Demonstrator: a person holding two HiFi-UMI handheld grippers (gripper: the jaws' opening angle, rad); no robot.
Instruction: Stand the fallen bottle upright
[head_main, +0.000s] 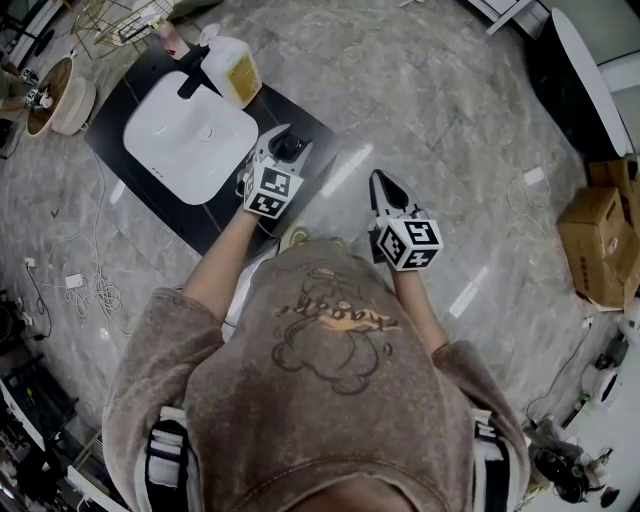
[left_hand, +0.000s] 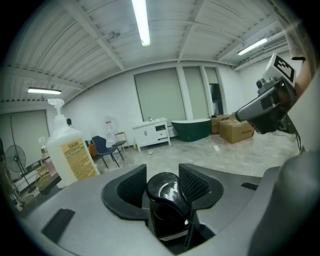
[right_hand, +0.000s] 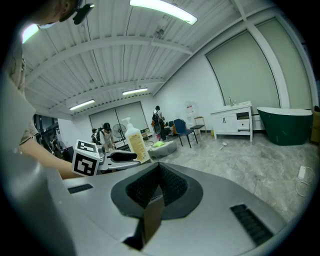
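Bathroom-fittings showroom: bathtub (left_hand: 192, 129), vanity (left_hand: 152, 134), basin (head_main: 190, 135)

Head view looks down; both gripper views share the pump bottle (left_hand: 70, 152)

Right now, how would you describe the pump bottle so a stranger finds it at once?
Find the black counter with the white basin. Beside the black faucet at the basin's far edge stands the pump bottle. It is pale, with a yellow label and white pump; the other bottle is small and black.
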